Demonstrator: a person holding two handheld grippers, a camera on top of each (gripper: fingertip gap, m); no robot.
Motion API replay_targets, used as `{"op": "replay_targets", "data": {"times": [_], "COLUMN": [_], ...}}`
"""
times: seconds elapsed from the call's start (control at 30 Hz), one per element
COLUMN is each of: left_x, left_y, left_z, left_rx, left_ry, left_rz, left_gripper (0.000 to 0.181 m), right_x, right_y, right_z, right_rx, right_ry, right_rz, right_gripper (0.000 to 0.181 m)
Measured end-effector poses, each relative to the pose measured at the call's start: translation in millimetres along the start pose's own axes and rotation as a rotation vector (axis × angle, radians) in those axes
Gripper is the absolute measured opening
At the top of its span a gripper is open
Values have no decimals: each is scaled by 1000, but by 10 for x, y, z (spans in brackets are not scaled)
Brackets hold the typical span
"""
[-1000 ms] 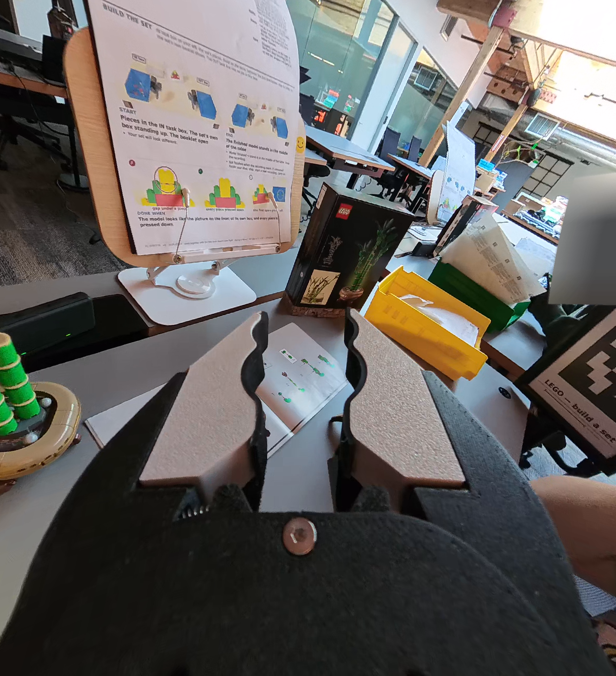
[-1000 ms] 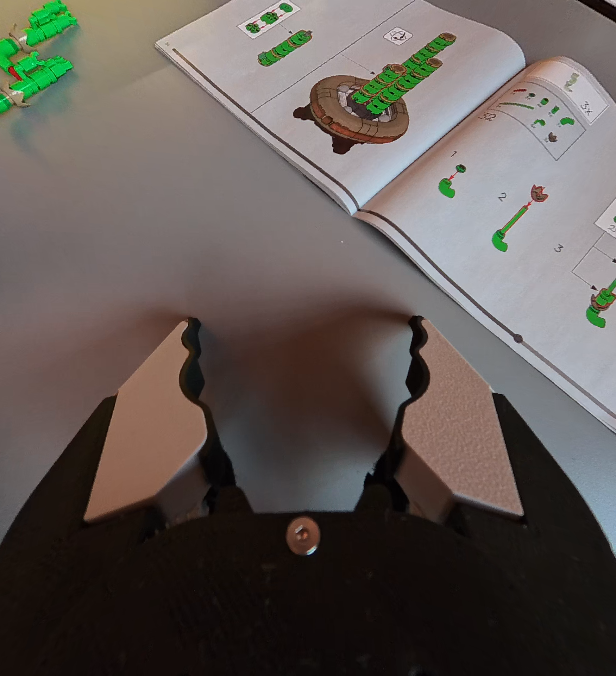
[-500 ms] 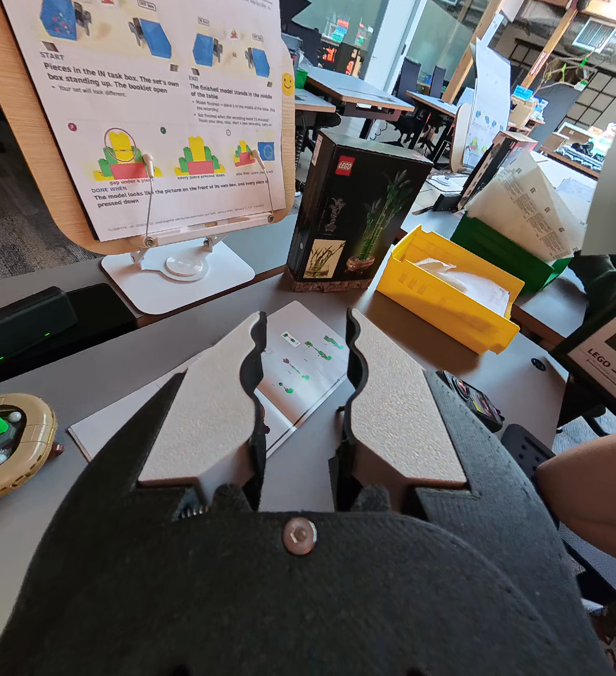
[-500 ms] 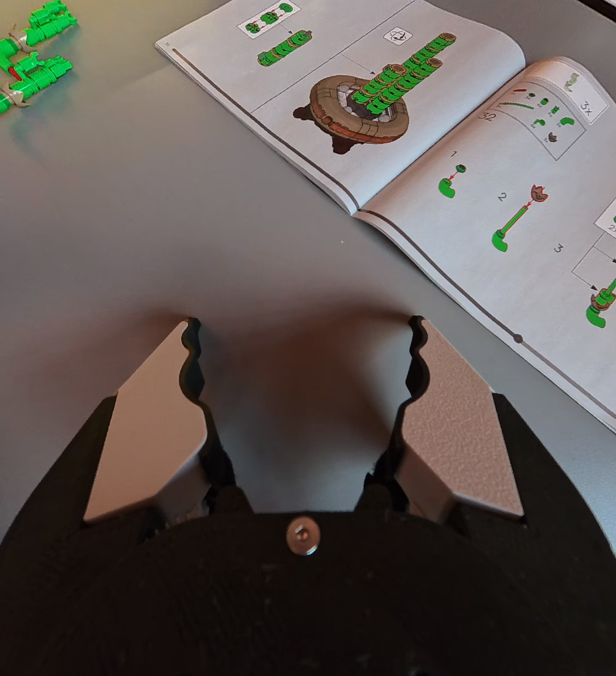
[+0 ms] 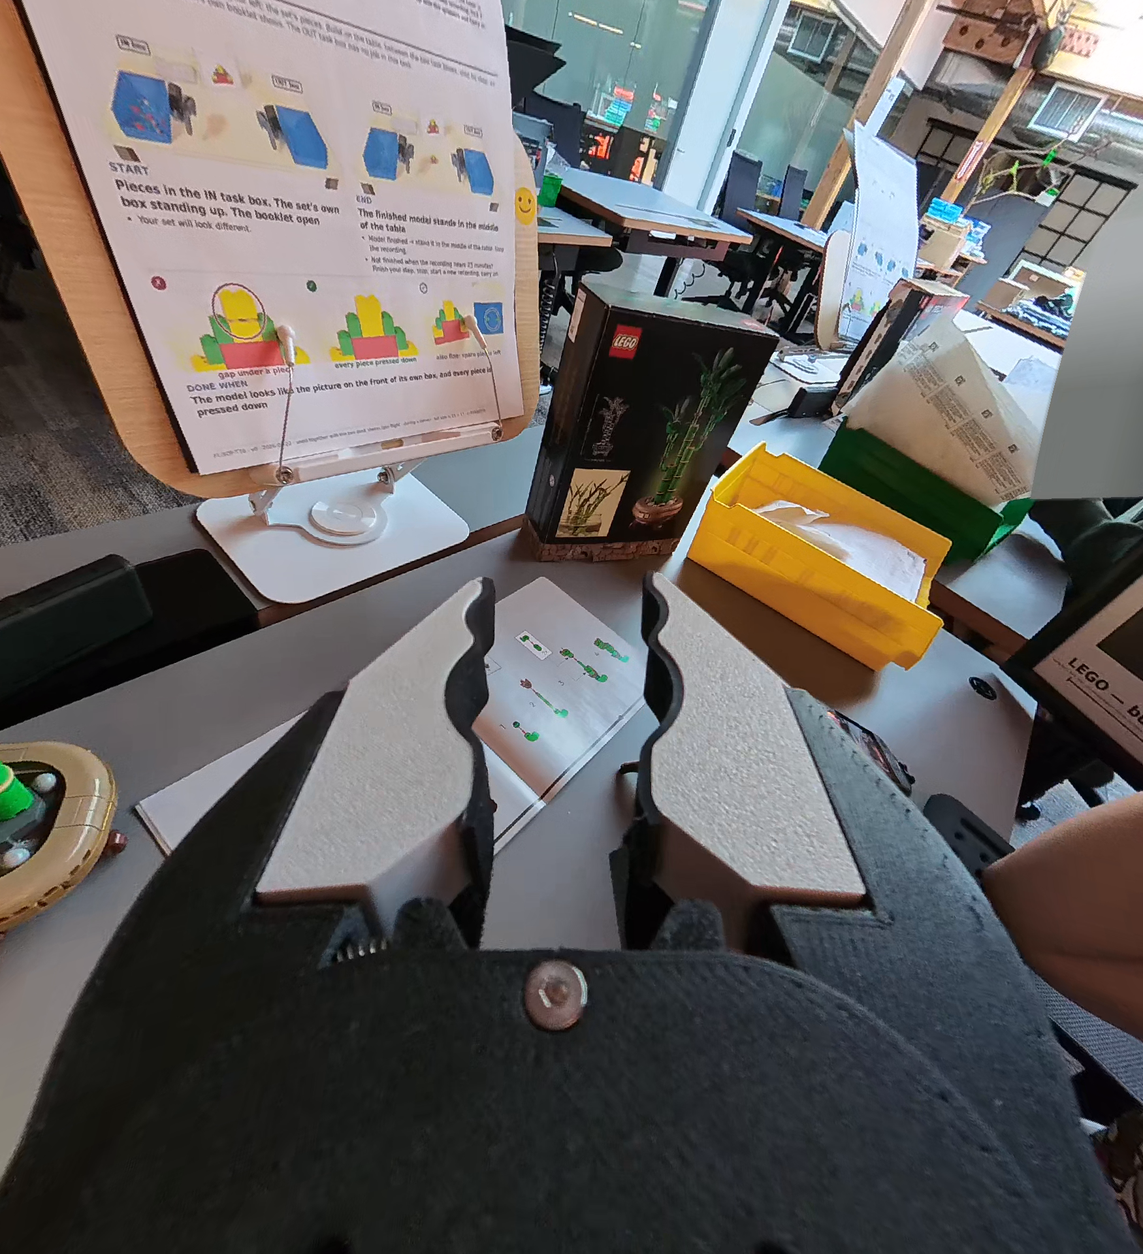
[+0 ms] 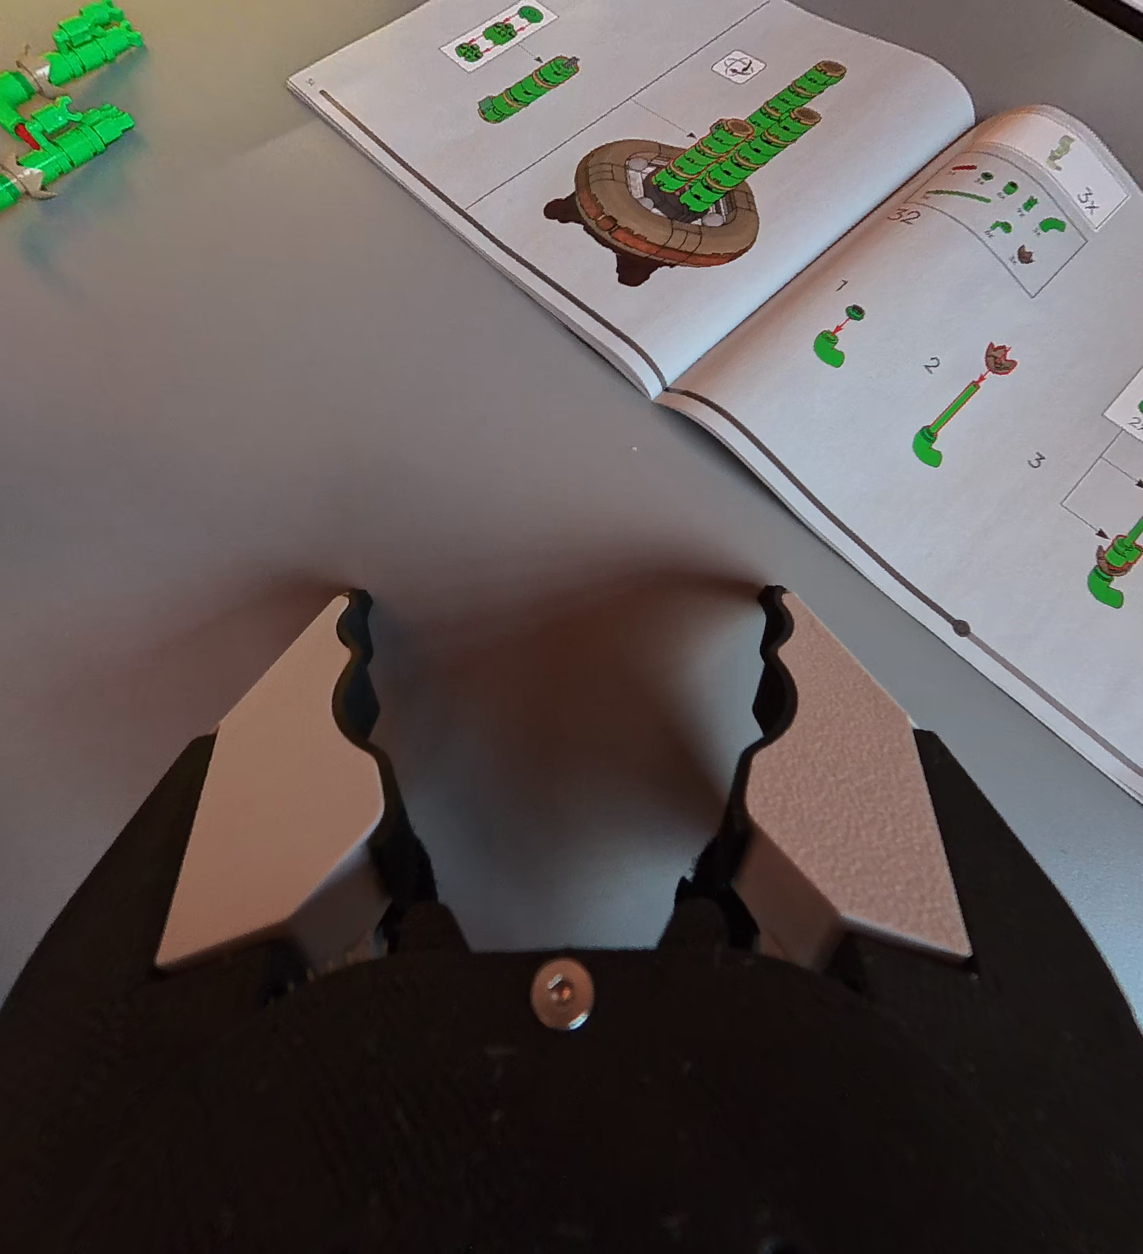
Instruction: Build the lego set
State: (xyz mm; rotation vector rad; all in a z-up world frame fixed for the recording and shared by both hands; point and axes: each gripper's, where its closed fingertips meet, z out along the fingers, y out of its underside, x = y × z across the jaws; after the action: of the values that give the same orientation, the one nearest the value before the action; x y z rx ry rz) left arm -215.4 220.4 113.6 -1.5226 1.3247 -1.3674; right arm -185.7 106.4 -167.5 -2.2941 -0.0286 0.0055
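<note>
The partly built model (image 5: 26,834), a tan bowl base with green bamboo stalks, stands on the grey table (image 6: 284,421) at the far left of the left wrist view. My left gripper (image 5: 565,590) is open and empty, held above the open instruction booklet (image 5: 555,685). My right gripper (image 6: 562,597) is wide open and empty, low over bare table. The booklet (image 6: 826,271) lies ahead of it to the right. Two or three green stem sub-assemblies (image 6: 46,129) lie at the far left of that view.
The black set box (image 5: 643,421) stands upright behind the booklet. A yellow bin (image 5: 820,563) and a green bin (image 5: 915,488) sit to its right. An instruction sheet on a stand (image 5: 297,237) is at the back left. A person's arm (image 5: 1098,909) is at the right edge. Across from one pair of fingers to the other is roughly 30 cm. The partly built model (image 5: 26,834) is about 30 cm from my left fingertips and 35 cm from my right.
The left gripper's view has swung a little right and down, so the model sits nearer the left edge and its stalk tops are cut off. The right gripper has not moved.
</note>
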Motion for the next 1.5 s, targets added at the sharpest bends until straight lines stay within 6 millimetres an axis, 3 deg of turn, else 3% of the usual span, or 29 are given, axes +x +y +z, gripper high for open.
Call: {"op": "replay_targets", "data": {"times": [0.5, 0.67, 1.1, 1.23, 1.3, 1.4, 1.47, 1.5], "left_x": [-191, -141, -44, 114, 243, 214, 70, -33], "left_y": [-230, -215, -191, -151, -85, 175, 548, 792], "left_z": [-576, -597, -586, -644, -725, -869, -952, -996], "left_rx": [142, 136, 111, 82, 59, -10, -109, -167], "left_ry": [18, 26, 32, 54, 59, -75, -195, -258], "left_rz": [-78, -74, -46, -29, -26, 3, 17, 12], "left_gripper": [43, 44, 44, 46, 46, 48, 47, 46], "right_x": [1, 10, 54, 47, 3, 49, 20, 12], "right_y": [0, -10, -25, -27, -39, -116, -134, -131], "right_z": [-1, 29, 43, 48, 44, 75, 53, 50], "right_rx": [0, -9, -8, -8, -1, 17, 37, 34], "right_ry": [-1, -48, -38, -21, -65, -67, -92, -94], "right_rz": [0, -37, -28, -12, -34, 1, -24, -28], "right_gripper": [114, 122, 122, 122, 124, 104, 57, 46]}}
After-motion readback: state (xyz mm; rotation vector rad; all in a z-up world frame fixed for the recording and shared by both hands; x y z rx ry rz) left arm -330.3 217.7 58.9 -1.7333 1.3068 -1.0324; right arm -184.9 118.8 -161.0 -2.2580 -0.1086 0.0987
